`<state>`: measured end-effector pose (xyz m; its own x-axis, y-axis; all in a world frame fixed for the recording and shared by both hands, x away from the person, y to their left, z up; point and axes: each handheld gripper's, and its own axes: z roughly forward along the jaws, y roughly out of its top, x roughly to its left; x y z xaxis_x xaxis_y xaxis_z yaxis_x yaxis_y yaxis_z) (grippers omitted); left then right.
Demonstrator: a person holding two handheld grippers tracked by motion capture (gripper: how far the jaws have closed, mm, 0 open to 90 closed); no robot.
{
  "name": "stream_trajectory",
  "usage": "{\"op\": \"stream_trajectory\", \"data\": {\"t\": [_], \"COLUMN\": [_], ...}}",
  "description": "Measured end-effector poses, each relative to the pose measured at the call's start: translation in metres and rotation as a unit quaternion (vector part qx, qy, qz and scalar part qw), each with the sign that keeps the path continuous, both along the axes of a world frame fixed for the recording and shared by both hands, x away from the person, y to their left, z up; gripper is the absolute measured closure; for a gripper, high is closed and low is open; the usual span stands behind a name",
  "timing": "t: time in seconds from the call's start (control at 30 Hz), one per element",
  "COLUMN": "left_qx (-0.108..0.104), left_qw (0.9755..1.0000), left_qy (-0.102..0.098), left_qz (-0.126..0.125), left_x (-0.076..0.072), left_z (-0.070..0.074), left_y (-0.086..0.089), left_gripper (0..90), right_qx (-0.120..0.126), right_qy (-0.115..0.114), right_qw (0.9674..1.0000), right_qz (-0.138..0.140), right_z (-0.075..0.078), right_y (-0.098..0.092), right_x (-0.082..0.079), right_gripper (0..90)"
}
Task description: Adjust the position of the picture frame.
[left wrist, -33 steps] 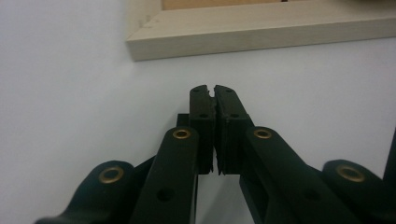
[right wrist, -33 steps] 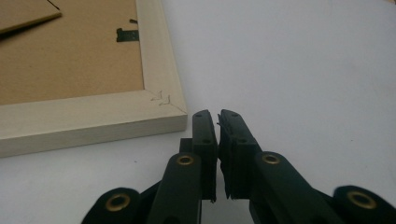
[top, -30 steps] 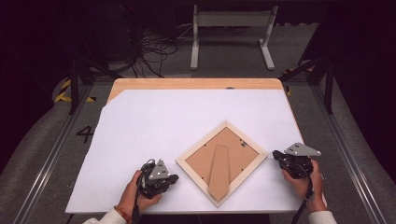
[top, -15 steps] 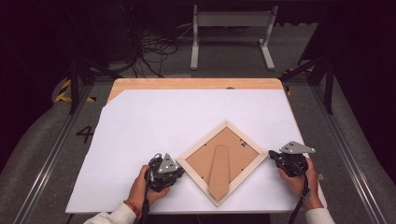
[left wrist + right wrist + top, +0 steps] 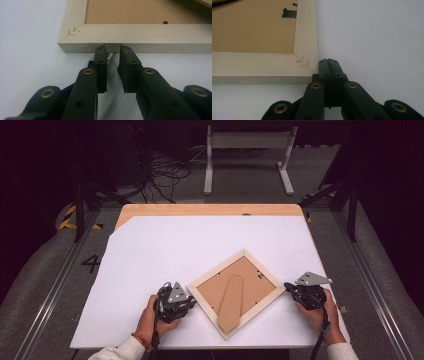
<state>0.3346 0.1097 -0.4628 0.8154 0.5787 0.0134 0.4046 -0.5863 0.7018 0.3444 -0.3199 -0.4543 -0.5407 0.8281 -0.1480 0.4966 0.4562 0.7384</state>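
A picture frame (image 5: 236, 293) lies face down on the white bench (image 5: 165, 245), turned like a diamond near the front edge, its brown backing board and folded stand facing up. The left gripper (image 5: 186, 303) sits at the frame's left corner; in the left gripper view (image 5: 113, 52) its fingers (image 5: 101, 57) have just been opening and stand a narrow gap apart, tips right against the pale wooden edge, nothing between them. The right gripper (image 5: 288, 286) rests at the frame's right corner – in the right gripper view (image 5: 328, 65) its fingers (image 5: 323, 68) are pressed together, empty, just beside the stapled corner joint
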Motion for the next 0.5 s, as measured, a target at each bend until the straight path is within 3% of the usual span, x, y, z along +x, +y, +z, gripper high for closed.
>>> {"op": "stream_trajectory", "data": {"t": [0.5], "left_qx": [0.004], "left_qw": [0.9996], "left_qy": [0.004], "left_qz": [0.027], "left_x": [0.014], "left_z": [0.001], "left_y": [0.008], "left_gripper": [72.5], "right_qx": [0.004], "right_qy": [-0.006], "right_qw": [0.9999], "right_qz": [-0.013], "right_z": [-0.002], "right_y": [0.011], "right_x": [-0.007], "right_gripper": [90.0]}}
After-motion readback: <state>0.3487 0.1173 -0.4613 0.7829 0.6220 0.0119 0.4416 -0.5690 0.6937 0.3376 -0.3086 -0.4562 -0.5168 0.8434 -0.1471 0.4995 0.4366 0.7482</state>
